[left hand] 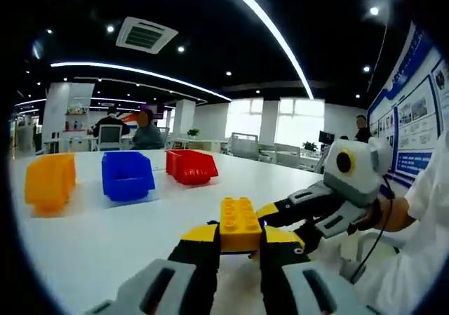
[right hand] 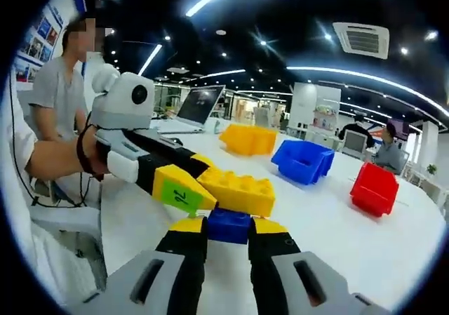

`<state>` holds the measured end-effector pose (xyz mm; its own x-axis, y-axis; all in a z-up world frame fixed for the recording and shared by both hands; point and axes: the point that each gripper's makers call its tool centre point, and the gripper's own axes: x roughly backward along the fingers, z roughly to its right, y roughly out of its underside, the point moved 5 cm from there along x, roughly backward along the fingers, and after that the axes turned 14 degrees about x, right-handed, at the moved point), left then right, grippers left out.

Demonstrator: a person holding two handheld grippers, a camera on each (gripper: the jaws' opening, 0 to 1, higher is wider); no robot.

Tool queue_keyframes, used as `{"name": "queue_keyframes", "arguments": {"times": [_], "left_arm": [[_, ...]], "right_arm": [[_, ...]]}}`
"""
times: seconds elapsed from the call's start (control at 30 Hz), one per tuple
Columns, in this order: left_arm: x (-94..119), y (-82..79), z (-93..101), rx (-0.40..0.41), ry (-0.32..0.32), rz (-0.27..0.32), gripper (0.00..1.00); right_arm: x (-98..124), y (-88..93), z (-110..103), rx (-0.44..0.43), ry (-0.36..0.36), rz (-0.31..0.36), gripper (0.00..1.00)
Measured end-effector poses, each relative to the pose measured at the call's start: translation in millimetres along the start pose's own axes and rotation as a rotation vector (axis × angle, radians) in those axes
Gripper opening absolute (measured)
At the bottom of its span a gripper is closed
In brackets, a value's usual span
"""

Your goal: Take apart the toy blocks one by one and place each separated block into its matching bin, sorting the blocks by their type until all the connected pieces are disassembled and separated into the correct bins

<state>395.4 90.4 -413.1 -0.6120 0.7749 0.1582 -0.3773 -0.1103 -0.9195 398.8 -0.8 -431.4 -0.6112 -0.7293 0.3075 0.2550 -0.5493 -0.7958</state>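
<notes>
Right gripper view, left gripper [right hand: 184,190] tag "12"

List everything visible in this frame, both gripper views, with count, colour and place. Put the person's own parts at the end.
yellow studded toy block: 1, yellow, clamped in the left gripper's jaws, stacked on the blue block
blue toy block: 1, blue, under the yellow block, between the right gripper's jaws
orange-yellow plastic bin: 1, on the white table
blue plastic bin: 1, middle of the bin row
red plastic bin: 1, end of the bin row
white table: 1, white, under the bins
open laptop: 1, grey, far side of the table
seated people: several, background desks
left gripper: 1, yellow and black jaws, shut on the yellow block
right gripper: 1, shut on the blue block
person's hand: holding the left gripper
</notes>
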Motion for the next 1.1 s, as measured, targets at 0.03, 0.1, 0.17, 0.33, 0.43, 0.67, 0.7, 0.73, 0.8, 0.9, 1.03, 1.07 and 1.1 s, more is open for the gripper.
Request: {"name": "queue_keyframes", "arguments": {"times": [0.03,0.1,0.17,0.33,0.43,0.67,0.7,0.73,0.8,0.9,1.03,1.07,1.1], "left_arm": [[-1,-0.3,-0.4,0.006,0.001,-0.009,0.23],[-1,-2.5,5.0,0.038,0.034,-0.013,0.23],[-2,-5.3,5.5,-0.015,0.017,-0.009,0.23],[0,-6.7,-0.7,-0.016,-0.004,0.006,0.23],[3,-9.7,-10.8,-0.015,-0.033,0.021,0.23],[19,-36.1,-50.8,-0.004,-0.133,0.088,0.23],[22,-40.8,-56.4,-0.004,-0.145,0.097,0.23],[24,-46.3,-62.5,-0.005,-0.159,0.110,0.23],[30,-57.1,-75.1,-0.005,-0.190,0.132,0.23],[38,-74.9,-98.0,-0.003,-0.246,0.168,0.23],[49,-101.3,-139.1,0.009,-0.341,0.216,0.23],[50,-106.6,-149.8,0.006,-0.366,0.223,0.23],[50,-110.4,-158.2,0.011,-0.368,0.223,0.23]], "right_arm": [[-1,-3.2,-6,0.079,-0.013,0.007,0.23],[-2,-2.6,-13,0.066,-0.026,0.001,0.24],[-2,-2.0,-11,0.023,-0.028,0.006,0.24],[3,-2.2,-2,-0.035,-0.005,0.021,0.24],[5,0.1,1,-0.046,0.003,0.011,0.24],[12,1.8,3,-0.094,0.010,0.020,0.24],[12,3.8,4,-0.098,0.012,0.020,0.24],[13,4.3,4,-0.101,0.015,0.021,0.24],[13,4.4,6,-0.106,0.020,0.023,0.24],[14,6.0,7,-0.113,0.023,0.021,0.24],[15,8.6,8,-0.120,0.026,0.017,0.24],[15,8.9,8,-0.121,0.027,0.016,0.24],[16,9.5,8,-0.123,0.028,0.015,0.24]]}}
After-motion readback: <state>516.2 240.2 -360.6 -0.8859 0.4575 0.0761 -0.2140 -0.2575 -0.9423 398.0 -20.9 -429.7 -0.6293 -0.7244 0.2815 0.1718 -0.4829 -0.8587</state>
